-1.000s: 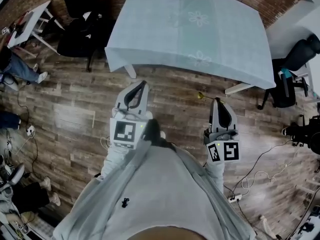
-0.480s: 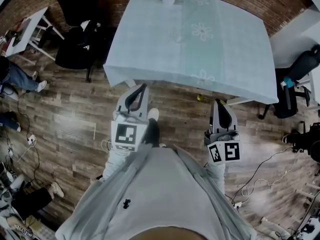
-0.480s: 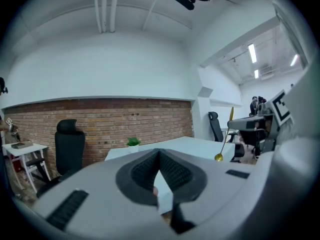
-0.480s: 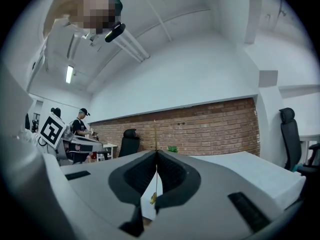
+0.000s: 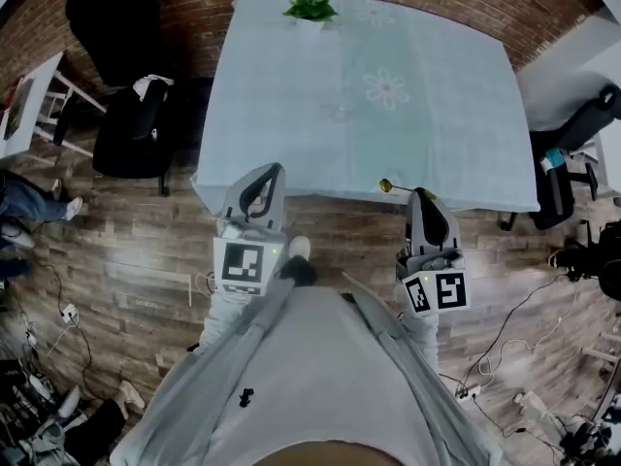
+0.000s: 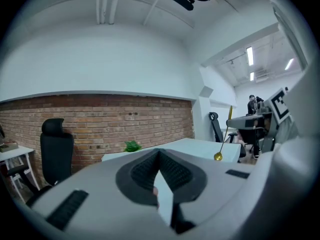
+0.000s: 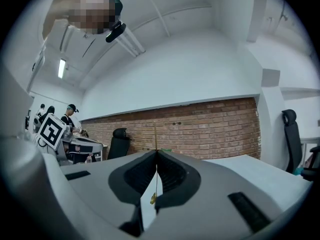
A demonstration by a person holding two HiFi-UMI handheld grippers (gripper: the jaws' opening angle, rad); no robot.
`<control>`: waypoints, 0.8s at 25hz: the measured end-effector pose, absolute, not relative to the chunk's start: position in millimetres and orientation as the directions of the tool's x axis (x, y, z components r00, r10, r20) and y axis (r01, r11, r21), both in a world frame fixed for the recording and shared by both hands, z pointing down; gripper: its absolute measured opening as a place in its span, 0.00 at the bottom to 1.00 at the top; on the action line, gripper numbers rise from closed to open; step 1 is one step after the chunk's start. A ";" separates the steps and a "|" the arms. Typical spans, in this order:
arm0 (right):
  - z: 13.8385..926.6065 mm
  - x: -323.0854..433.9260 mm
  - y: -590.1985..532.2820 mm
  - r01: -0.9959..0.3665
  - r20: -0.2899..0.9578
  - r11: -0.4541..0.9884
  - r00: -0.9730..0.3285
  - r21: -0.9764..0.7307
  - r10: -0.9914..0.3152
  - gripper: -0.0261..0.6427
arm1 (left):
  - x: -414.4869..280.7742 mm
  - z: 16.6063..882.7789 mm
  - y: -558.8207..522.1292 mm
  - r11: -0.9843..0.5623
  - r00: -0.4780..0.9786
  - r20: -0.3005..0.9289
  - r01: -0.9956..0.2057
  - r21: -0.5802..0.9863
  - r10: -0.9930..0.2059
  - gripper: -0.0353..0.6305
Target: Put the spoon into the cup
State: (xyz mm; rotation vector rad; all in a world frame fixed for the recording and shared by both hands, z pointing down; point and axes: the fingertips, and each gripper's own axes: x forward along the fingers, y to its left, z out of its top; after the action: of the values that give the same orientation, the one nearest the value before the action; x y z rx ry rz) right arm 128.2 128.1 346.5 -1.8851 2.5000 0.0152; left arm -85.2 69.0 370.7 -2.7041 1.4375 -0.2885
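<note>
- Spoon (image 5: 388,184): a thin gold one, clamped between the pads of the right tool (image 5: 420,197). Its bowl sticks out just left of that tool's tip, toward the left tool.
- In the right gripper view, the right tool (image 7: 156,154) has its jaws pressed together on the spoon (image 7: 153,199). The handle runs as a fine upright line through the tip.
- In the left gripper view, the spoon (image 6: 218,156) hangs off to the right of that tool, bowl lowest and handle slanting upward.
- The left tool (image 5: 274,171) has its jaws together with nothing between them; its pads (image 6: 150,166) meet at the tip.
- The surface (image 5: 291,115), under a pale blue cloth, lies straight ahead of both tools. Seen from above, its near edge is at their tips.
- A green plant (image 5: 310,3) stands at the far edge, well beyond both tools.
- A black office chair (image 5: 131,129) stands out to the left of the left tool.
</note>
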 end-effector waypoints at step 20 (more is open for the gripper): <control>374.7 139.2 25.9 -0.970 0.071 0.239 -0.242 -0.046 -0.968 0.07 | -68.9 404.0 -38.4 -0.603 0.576 0.212 -0.792 -0.096 -0.790 0.08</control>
State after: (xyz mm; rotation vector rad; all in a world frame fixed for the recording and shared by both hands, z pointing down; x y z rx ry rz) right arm 139.2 25.9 374.7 -1.9504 2.4949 -0.1278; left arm -68.9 -38.4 404.0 -2.7966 1.4038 -0.3686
